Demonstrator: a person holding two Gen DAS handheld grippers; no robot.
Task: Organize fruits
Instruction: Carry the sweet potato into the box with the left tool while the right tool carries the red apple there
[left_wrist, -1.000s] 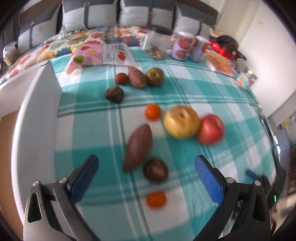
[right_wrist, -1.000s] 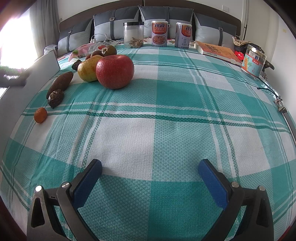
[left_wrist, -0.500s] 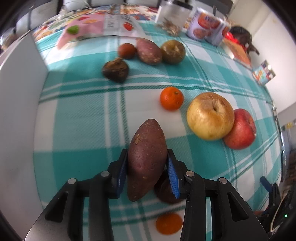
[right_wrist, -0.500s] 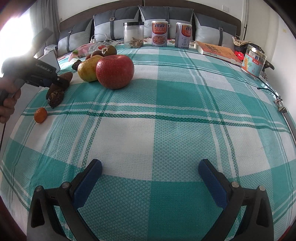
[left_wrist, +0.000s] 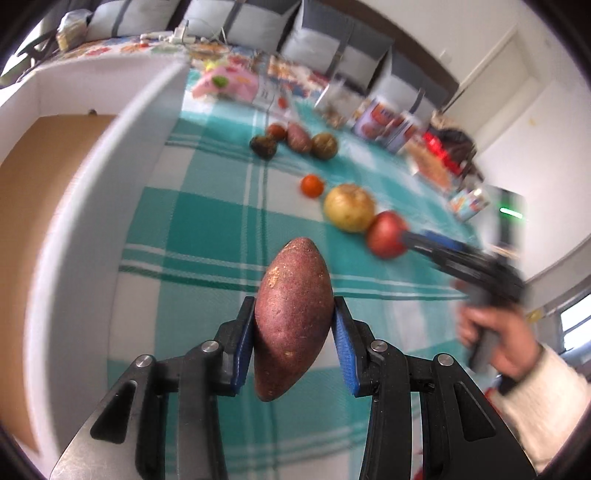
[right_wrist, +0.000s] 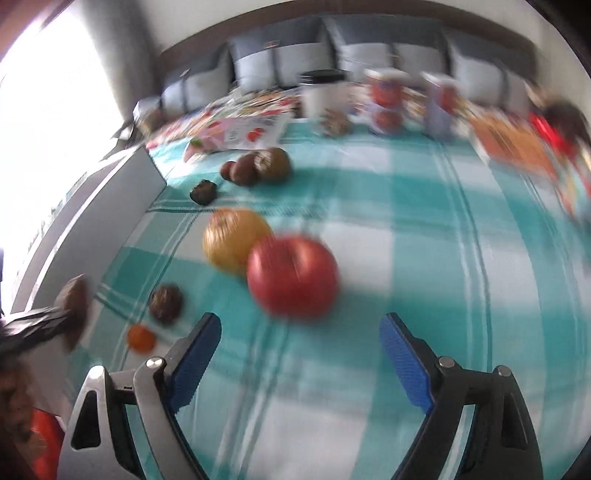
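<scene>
The left gripper (left_wrist: 293, 341) holds a reddish sweet potato (left_wrist: 291, 317) pinched between its blue jaws, lifted above the teal checked bedspread (left_wrist: 207, 221) beside a white box (left_wrist: 85, 206); the right gripper (right_wrist: 299, 354), jaws closing with nothing between them, hovers just short of the red apple (right_wrist: 291, 277), which touches a yellow apple (right_wrist: 232, 240)

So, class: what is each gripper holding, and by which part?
The left gripper grips the sweet potato across its middle, pads on both sides. The right gripper holds nothing; its jaws are closing near the red apple.
</scene>
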